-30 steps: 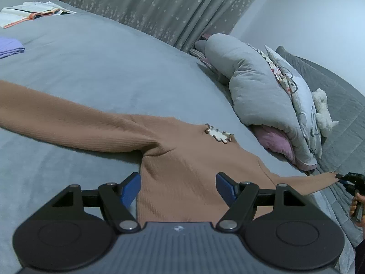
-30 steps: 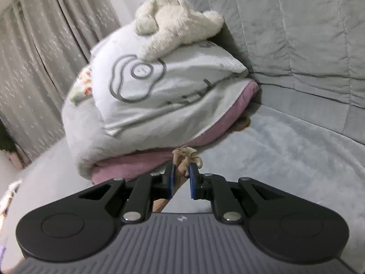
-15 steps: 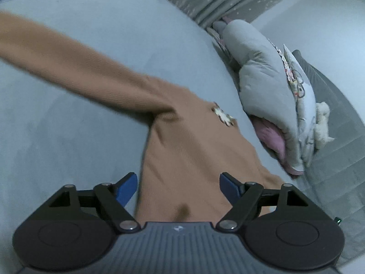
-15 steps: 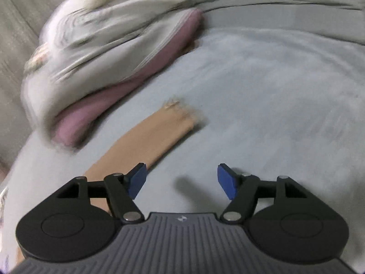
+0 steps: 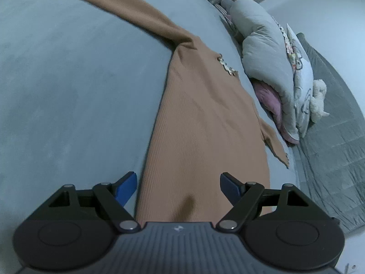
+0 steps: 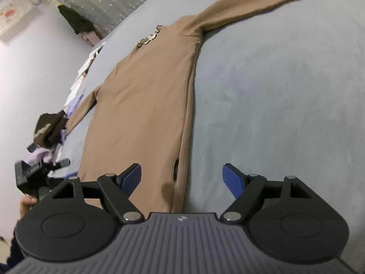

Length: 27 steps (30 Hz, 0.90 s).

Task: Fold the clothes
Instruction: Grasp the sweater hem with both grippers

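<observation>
A tan ribbed long-sleeve sweater (image 5: 200, 123) lies flat on the grey bed (image 5: 68, 86) with both sleeves spread out. It also shows in the right wrist view (image 6: 146, 105). My left gripper (image 5: 179, 183) is open and empty, hovering over the sweater's lower hem near its left edge. My right gripper (image 6: 182, 178) is open and empty over the hem's right edge. The left gripper also shows at the left of the right wrist view (image 6: 38, 171).
A pile of grey and white pillows (image 5: 278, 68) with a pink blanket and a white plush toy (image 5: 319, 100) lies beyond the right sleeve. Other clothes (image 6: 49, 130) and papers lie at the bed's far left side. Grey curtains hang behind.
My right gripper has let go of the right sleeve cuff, opened, and swung over to the hem. My left gripper has drawn back along the sweater's body toward the hem, staying open.
</observation>
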Each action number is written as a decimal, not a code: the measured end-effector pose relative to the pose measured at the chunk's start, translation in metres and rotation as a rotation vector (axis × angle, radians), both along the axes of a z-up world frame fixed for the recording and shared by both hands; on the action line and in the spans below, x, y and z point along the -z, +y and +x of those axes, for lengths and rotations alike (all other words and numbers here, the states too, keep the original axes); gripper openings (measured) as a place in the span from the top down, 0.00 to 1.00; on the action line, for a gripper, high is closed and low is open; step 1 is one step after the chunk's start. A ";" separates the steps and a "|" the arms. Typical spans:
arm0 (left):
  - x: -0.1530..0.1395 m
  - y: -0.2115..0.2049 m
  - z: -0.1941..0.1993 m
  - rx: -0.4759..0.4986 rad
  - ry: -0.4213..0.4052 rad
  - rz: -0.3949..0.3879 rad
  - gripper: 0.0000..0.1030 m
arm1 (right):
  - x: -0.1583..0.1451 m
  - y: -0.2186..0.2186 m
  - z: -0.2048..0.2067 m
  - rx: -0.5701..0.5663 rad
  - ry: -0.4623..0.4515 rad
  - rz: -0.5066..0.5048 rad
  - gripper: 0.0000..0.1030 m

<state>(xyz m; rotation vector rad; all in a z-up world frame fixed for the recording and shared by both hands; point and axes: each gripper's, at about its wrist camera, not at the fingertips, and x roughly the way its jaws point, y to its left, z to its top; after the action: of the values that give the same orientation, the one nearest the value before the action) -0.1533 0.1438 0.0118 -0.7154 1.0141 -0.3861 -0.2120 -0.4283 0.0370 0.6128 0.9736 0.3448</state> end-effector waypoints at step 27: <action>-0.001 -0.025 -0.053 -0.030 -0.045 0.067 0.36 | 0.019 0.042 -0.039 0.060 -0.005 0.037 0.52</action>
<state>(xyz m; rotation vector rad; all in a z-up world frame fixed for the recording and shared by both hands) -0.2066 0.1187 0.0130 -0.6586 0.9689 -0.3393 -0.2515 -0.3866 0.0181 0.6728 0.9439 0.3113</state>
